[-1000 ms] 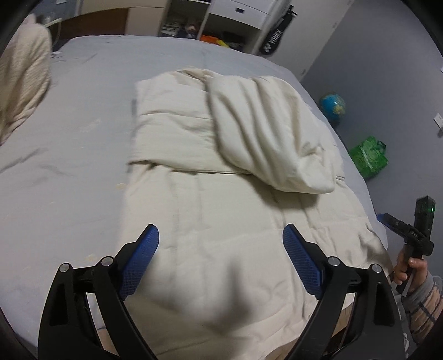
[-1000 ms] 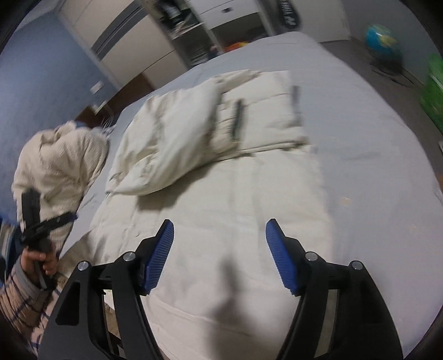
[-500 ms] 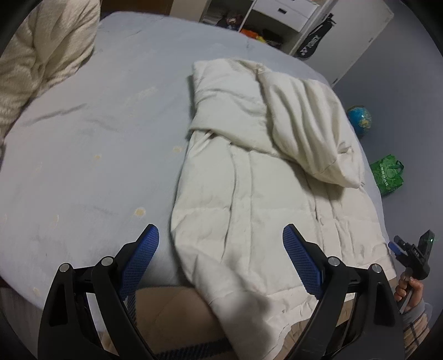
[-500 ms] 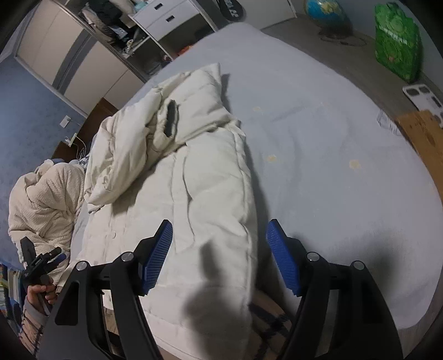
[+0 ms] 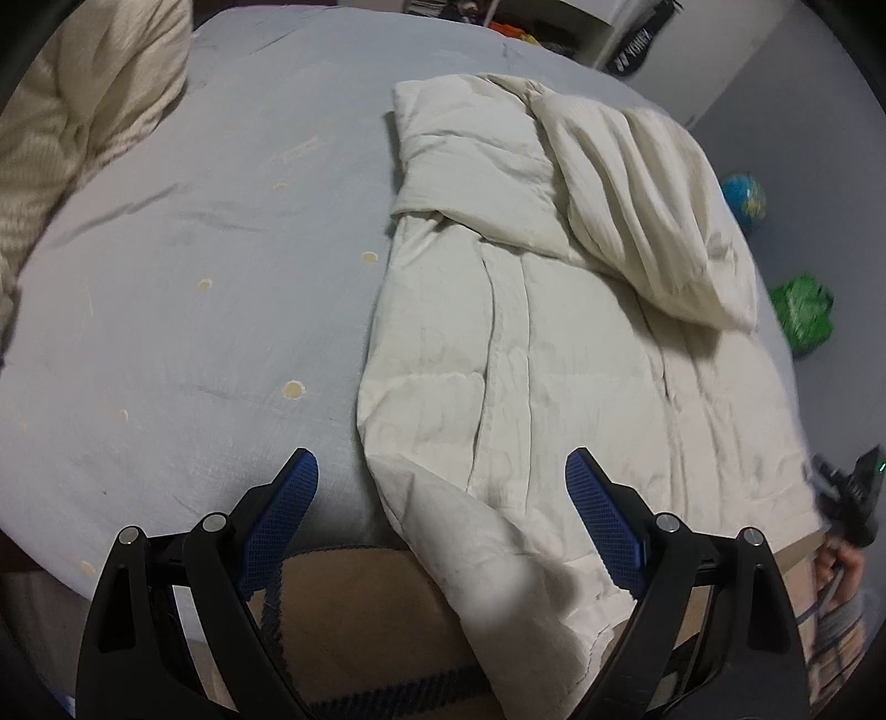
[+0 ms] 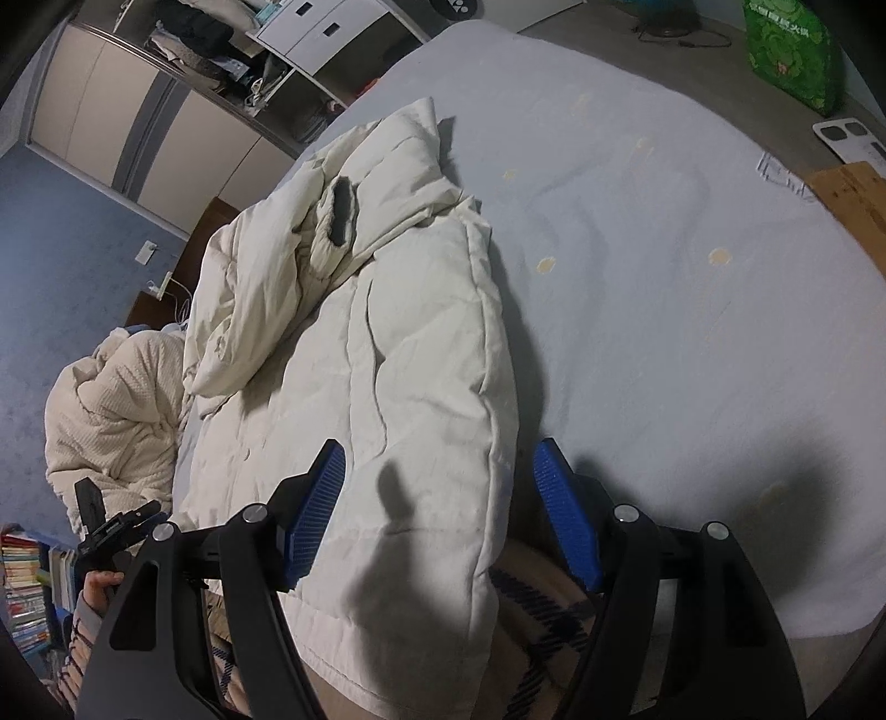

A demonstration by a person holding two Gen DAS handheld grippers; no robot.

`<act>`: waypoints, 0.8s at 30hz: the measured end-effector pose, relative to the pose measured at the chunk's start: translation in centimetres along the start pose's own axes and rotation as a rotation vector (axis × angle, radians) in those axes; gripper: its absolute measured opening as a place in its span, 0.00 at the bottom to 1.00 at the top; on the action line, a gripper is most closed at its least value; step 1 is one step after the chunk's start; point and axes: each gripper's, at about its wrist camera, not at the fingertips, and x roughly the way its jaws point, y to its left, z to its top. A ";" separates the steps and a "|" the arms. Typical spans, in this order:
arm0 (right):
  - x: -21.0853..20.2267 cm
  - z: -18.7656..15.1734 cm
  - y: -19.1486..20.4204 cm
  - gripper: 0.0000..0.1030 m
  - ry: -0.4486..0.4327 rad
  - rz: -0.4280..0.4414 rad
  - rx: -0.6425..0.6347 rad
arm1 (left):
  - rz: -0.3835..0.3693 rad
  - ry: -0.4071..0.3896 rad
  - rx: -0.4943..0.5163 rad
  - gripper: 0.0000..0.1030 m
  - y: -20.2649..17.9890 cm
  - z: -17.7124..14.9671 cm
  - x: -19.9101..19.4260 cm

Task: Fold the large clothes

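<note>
A cream puffer coat [image 5: 554, 360] lies flat on the grey-blue bed [image 5: 194, 304], one sleeve [image 5: 648, 210] folded across its upper part. My left gripper [image 5: 440, 482] hangs over the coat's near left hem corner. Its jaws are closing, the hem lies under the gap, and the pads touch nothing. In the right wrist view the coat [image 6: 421, 360] runs away from me. My right gripper [image 6: 439, 471] stands open over its near right edge, the pads clear of the cloth. Each gripper shows small in the other's view, the left gripper [image 6: 105, 531] and the right gripper [image 5: 853, 498].
A knitted cream blanket [image 5: 66, 122] is heaped at the bed's far left. A checked throw [image 5: 360, 609] hangs at the near edge. On the floor are a green bag [image 6: 792, 50], a globe [image 5: 745, 196], a scale [image 6: 847, 138] and cardboard [image 6: 853, 194]. Books [image 6: 27, 598] are stacked low left.
Both grippers have tipped downward and drawn back toward the coat's near hem. The left now looks at the hem's left corner, the right at its right edge. Both stay off the cloth.
</note>
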 end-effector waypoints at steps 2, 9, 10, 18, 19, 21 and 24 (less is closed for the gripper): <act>0.3 -0.2 0.1 0.65 0.013 0.023 -0.002 | 0.012 0.029 0.026 0.78 -0.5 -0.2 0.4; 0.9 -0.3 0.7 0.65 0.047 0.059 -0.036 | 0.003 0.101 0.023 0.39 -0.2 -0.5 1.8; 0.9 -0.3 0.8 0.64 0.048 0.063 -0.044 | 0.002 0.100 0.024 0.38 -0.2 -0.6 1.8; 1.0 -0.7 1.1 0.62 0.058 0.057 -0.076 | 0.017 0.088 0.056 0.33 -0.8 -0.9 1.4; 1.1 -0.7 1.0 0.62 0.063 0.055 -0.073 | 0.018 0.089 0.056 0.33 -0.8 -0.9 1.5; 1.2 -0.7 0.7 0.62 0.073 0.039 -0.066 | 0.024 0.093 0.041 0.37 -0.6 -0.8 1.5; 1.5 -0.7 -0.2 0.62 0.089 0.021 -0.040 | 0.016 0.106 -0.010 0.50 0.3 -0.7 1.8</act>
